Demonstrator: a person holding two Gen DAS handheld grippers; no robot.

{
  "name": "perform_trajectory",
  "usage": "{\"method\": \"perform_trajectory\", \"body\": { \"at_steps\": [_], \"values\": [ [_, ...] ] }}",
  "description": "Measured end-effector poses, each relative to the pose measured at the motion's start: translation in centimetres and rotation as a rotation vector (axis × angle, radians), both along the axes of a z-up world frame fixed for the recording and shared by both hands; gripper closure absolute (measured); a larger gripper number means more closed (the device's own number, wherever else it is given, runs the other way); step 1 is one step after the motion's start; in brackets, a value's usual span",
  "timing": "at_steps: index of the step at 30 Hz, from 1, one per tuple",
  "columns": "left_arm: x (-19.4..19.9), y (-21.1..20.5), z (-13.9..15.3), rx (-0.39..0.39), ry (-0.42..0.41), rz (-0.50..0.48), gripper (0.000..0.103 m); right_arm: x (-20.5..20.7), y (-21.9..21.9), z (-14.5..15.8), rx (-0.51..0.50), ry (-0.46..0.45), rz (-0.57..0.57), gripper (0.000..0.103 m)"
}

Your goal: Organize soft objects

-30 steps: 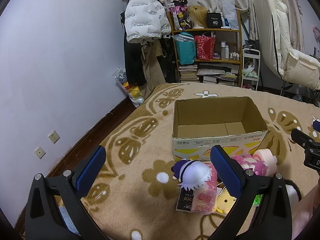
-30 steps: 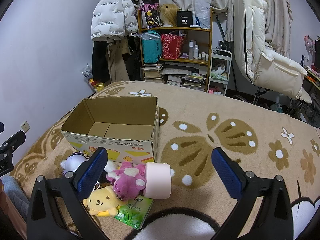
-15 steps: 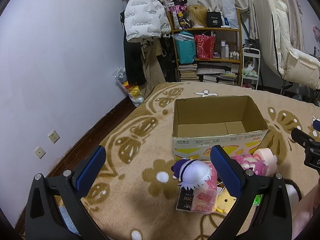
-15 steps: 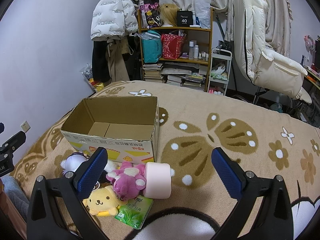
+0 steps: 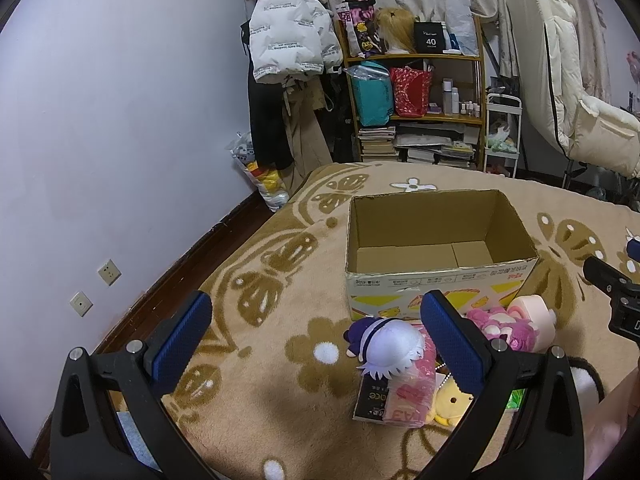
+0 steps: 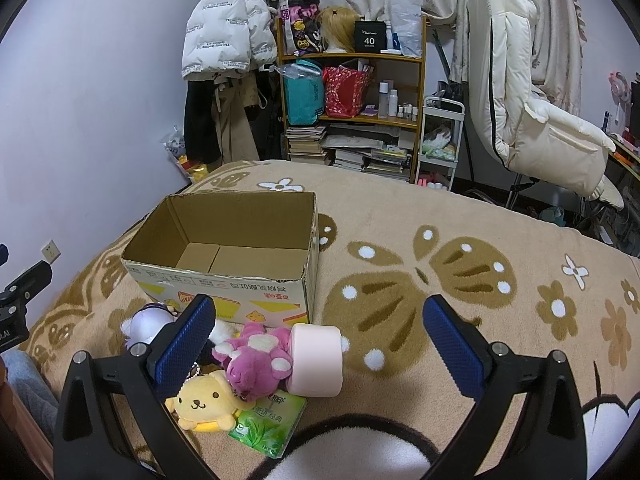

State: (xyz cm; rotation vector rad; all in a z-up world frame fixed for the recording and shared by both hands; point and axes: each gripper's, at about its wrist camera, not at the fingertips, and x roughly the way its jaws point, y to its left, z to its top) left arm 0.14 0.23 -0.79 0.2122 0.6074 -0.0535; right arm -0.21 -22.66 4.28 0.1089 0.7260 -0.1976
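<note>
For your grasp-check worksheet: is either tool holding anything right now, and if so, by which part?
Nothing is held. The left tool and the right tool are both open and empty, above the soft toys lying on the blanket in front of the empty cardboard box.

Empty cardboard box (image 6: 224, 248), plush toys (image 6: 256, 360), spread right tool (image 6: 316, 332)

— What's at the far wall?

— A wooden shelf (image 6: 352, 92) with a teal bag (image 6: 305, 94) left of a red bag (image 6: 345, 90), books (image 6: 306, 145) stacked low, and a blond wig (image 6: 335, 26) on top.

— And left of it?

— A white puffer jacket (image 6: 224, 28) hangs there. A cream padded chair (image 6: 532, 92) stands far right.

— Nearer?

— A tan blanket (image 6: 460, 256) with brown butterflies; wall sockets (image 5: 109, 273) on the left wall.
</note>
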Motion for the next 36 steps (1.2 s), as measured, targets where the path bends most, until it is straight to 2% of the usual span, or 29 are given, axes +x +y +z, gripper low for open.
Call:
{"method": "perform_trajectory", "body": {
  "at_steps": [17, 20, 28, 36],
  "values": [
    [-0.1, -0.1, -0.2, 0.002, 0.012, -0.001, 0.0, 0.2, 0.3, 0.5, 0.001, 0.002, 0.0, 0.0],
    [0.1, -0.3, -0.2, 0.001, 0.019, 0.0, 0.0, 0.4, 0.0, -0.3, 0.008, 0.007, -0.002, 0.0],
    [2.0, -0.2, -0.8, 0.007, 0.085, 0.02, 0.0, 1.1, -0.1, -0.8, 0.036, 0.043, -0.006, 0.0],
    [5.8, -0.2, -1.5, -0.013, 0.169, 0.029, 0.0, 2.9, -1.6, -1.8, 0.142, 0.093, -0.011, 0.0]
  ]
}}
